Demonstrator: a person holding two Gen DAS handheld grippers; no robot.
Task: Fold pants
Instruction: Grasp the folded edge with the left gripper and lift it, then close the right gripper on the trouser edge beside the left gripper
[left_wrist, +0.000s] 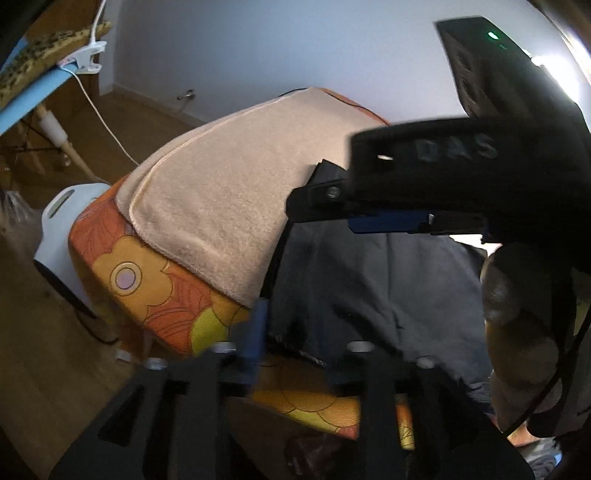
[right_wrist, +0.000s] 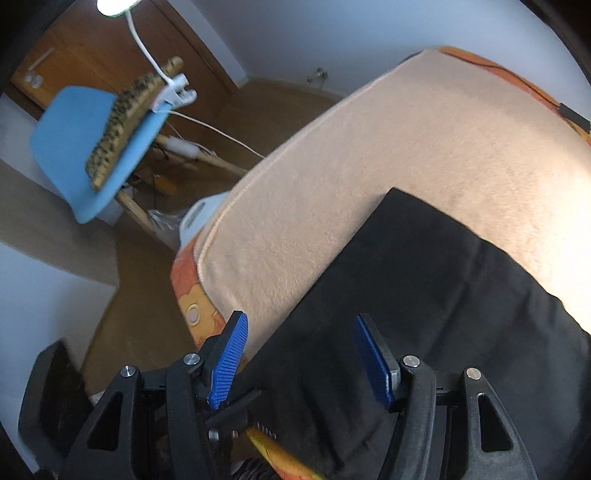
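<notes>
the beige towel (right_wrist: 369, 184) covers the floral board (left_wrist: 155, 295); dark pants (right_wrist: 424, 314) lie at its five o'clock side. right gripper (right_wrist: 301, 363) hovers open above their edge; left gripper (left_wrist: 291, 339), jaw state unclear, is at the hem. advice: seat pads fully over the edge before closing.

The pants (right_wrist: 424, 314) lie on the towel (right_wrist: 369, 177), which is spread over the padded board (left_wrist: 155, 295). The right gripper (right_wrist: 301, 354) hangs above the pants' near edge. A chair (right_wrist: 74, 147) stands on the floor (left_wrist: 122, 122) beyond the board's far end.
</notes>
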